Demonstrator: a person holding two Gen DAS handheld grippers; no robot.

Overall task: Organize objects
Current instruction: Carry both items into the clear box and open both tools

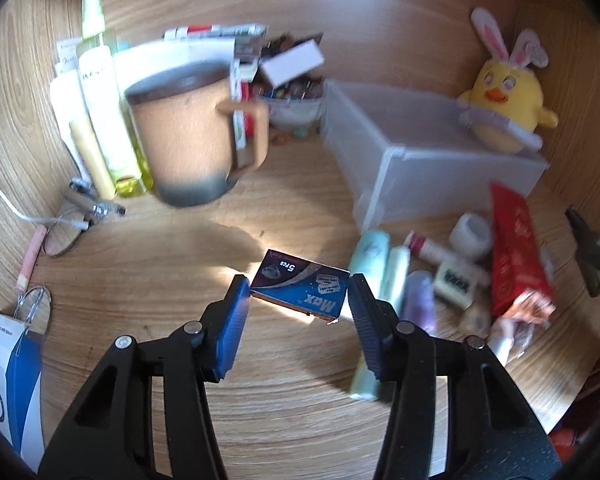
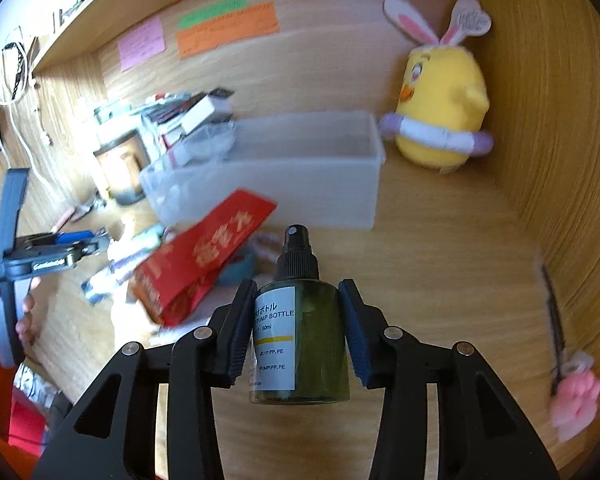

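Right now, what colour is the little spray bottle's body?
Dark olive green, with a black pump top and a white label. The spray bottle shows best in the right wrist view.

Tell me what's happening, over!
Left tool shut on small blue cardboard box. Right tool shut on green plastic spray bottle. Nothing blocking.

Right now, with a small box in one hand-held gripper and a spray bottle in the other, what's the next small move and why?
Probably carry the green spray bottle, clamped in the right hand-held gripper, forward over the clear plastic bin and release it there: the bin is open-topped and straight ahead. The left hand-held gripper could follow with its blue razor-blade box.
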